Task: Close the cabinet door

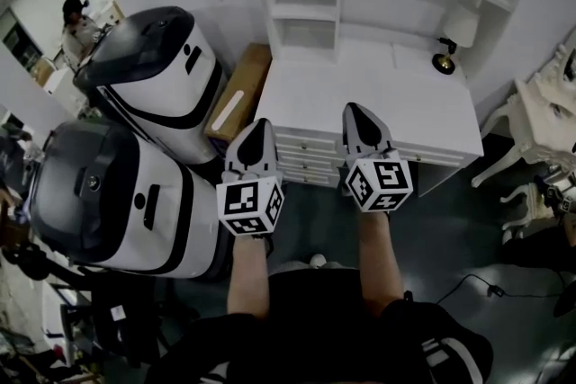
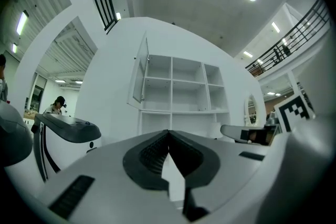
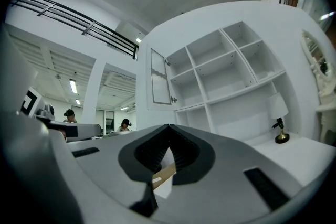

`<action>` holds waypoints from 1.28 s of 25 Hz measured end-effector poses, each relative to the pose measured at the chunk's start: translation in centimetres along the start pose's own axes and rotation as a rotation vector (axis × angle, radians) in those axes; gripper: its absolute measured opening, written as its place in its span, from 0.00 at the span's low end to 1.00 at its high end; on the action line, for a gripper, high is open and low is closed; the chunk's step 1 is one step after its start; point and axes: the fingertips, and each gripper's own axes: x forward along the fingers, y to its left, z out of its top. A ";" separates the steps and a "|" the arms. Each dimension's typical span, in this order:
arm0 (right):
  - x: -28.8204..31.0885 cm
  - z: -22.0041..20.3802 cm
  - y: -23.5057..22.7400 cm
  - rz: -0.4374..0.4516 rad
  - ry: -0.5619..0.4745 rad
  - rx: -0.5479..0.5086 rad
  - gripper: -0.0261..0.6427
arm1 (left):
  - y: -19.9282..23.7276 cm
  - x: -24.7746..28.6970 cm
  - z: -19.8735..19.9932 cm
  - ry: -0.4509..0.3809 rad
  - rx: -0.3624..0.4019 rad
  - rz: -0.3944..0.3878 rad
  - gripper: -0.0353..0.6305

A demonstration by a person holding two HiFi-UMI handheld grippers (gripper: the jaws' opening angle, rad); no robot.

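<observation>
Currently the cabinet door (image 3: 159,77) stands upright, swung open leftward.

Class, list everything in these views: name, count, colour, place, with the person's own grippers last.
desk: 1, white, with drawers, centre
shelf unit: 1, white, on the desk's back
cabinet door: 1, white frame, open at the unit's upper left
table lamp: 1, white shade, brass base, desk's right rear
cardboard box: 1, brown, left of the desk
machines: 2, white and black, far left
chair: 1, white, right of the desk
people: at least 2, background left
left gripper: 1, grey, shut, empty
right gripper: 1, grey, shut, empty
</observation>
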 end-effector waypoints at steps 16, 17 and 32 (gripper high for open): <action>7.0 -2.8 5.1 0.147 0.060 -0.076 0.07 | 6.8 2.6 -0.2 -0.046 -0.073 0.088 0.07; 7.5 -2.9 4.7 0.133 0.058 -0.092 0.07 | 6.9 3.3 -0.4 -0.047 -0.081 0.074 0.07; 20.8 -4.9 3.4 0.087 0.094 -0.131 0.07 | 13.0 15.7 -0.7 -0.041 -0.083 0.007 0.07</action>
